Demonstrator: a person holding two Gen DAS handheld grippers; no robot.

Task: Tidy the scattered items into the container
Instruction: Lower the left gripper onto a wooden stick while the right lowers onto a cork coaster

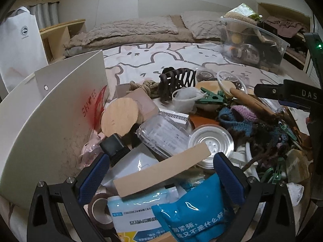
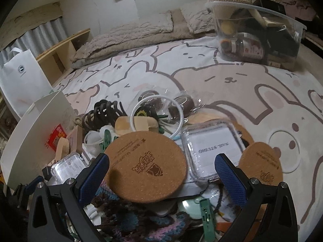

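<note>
A heap of scattered items covers the near end of a bed (image 2: 232, 84) with a cartoon-print sheet. The left gripper (image 1: 161, 165) hangs released over a cardboard strip (image 1: 161, 169) and blue packet (image 1: 193, 207) at the frame's bottom, holding nothing. The right gripper (image 2: 161, 167), also spread and empty, hovers above a cork coaster (image 2: 146, 166) at lower centre, with a clear case (image 2: 214, 151) just to its right. The clear container (image 2: 256, 32), already part-filled, sits at upper right, well apart from the heap.
</note>
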